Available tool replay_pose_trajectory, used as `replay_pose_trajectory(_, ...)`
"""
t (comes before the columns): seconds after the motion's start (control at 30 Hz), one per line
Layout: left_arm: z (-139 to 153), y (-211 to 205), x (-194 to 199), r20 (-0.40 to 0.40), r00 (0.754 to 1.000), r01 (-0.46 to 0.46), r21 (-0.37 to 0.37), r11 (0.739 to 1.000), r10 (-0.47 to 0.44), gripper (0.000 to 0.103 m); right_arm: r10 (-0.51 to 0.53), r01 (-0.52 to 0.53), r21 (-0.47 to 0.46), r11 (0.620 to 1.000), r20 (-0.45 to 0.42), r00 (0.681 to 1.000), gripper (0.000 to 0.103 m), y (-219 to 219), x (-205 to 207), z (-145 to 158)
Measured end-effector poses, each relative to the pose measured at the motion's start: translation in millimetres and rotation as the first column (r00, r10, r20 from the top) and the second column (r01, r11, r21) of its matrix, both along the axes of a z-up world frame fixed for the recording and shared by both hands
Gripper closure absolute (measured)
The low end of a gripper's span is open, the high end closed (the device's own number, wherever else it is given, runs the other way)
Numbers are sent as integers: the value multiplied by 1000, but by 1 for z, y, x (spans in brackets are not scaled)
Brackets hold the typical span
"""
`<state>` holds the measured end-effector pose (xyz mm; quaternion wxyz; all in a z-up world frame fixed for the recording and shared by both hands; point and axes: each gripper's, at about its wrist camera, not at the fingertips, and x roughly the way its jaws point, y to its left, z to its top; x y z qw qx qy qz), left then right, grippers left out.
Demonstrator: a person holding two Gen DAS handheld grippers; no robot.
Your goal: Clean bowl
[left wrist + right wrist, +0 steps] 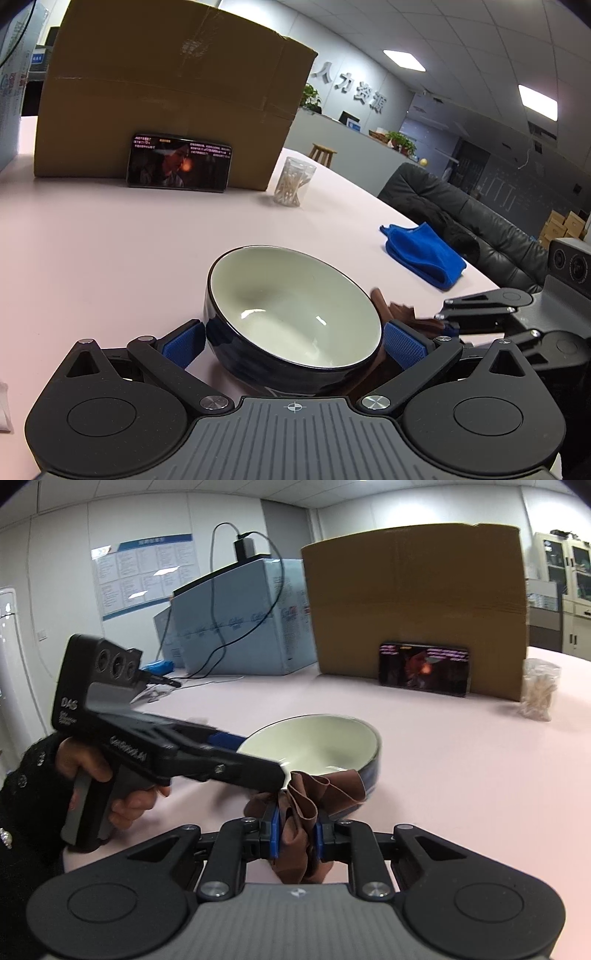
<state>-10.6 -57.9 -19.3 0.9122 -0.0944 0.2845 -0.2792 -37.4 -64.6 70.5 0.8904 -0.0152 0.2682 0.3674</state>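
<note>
Left gripper (293, 341) has its blue pads (404, 349) spread wide, one on each side of the bowl (295, 306); can't tell if they actually touch its wall. Bowl sits just ahead on the pink table (110, 258), dark outside, cream inside, tilted so its opening faces up and toward the left wrist camera; it's round, so no long axis.

Right gripper (295, 834) has fingers pinched together on a bunched brown cloth (306, 805); the cloth's free folds reach the bowl's near rim (314, 746) in the right wrist view. Person's hand (96, 775) grips the left tool's handle at left.

Table edge runs close on the bowl's right, with a folded blue cloth (424, 254) near that edge. Open pink surface lies left and behind the bowl. Farther back: clear jar of sticks (293, 181), a phone (179, 162) leaning on a large cardboard box (166, 85), well apart from the bowl. Light blue box (240, 616) with cable at far left.
</note>
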Motion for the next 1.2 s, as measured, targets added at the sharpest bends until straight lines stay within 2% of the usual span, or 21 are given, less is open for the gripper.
replay_pose_trajectory(0.1, 0, -1, -1, 2, 1000, 0, 5, 1000, 0, 0, -9, 9, -2, 1000, -1, 1000, 84, -2, 5, -1)
replay_pose_trajectory(0.3, 0, -2, -1, 6, 1000, -16, 21, 1000, 16, 0, 37, -37, -26, 999, 3, 999, 83, 11, 1, -2)
replay_pose_trajectory(0.53, 0, 0, 0, 9, 999, -31, 19, 999, 31, 0, 74, -74, -4, 997, -9, 997, 84, 18, 0, -2)
replay_pose_trajectory(0.63, 0, 3, 0, 18, 999, -51, 10, 999, 51, 0, 58, -58, 8, 998, -2, 998, 84, 15, 0, 1)
replay_pose_trajectory(0.73, 0, 7, 1, 37, 994, -108, 20, 994, 107, 0, -3, 4, 75, 997, -11, 1000, 85, -3, 4, 2)
replay_pose_trajectory(0.87, -4, 8, 2, 26, 992, -126, 19, 992, 126, 0, -90, 101, 183, 978, -67, 994, 86, -22, 16, 0)
replay_pose_trajectory(1.03, -5, 10, 4, 13, 993, -121, 12, 993, 121, 0, -161, 209, 315, 926, -173, 972, 87, -35, 41, -8)
replay_pose_trajectory(1.2, -7, 15, 5, 1, 993, -122, -6, 993, 122, 0, -181, 299, 413, 860, -302, 936, 88, -38, 75, -22)
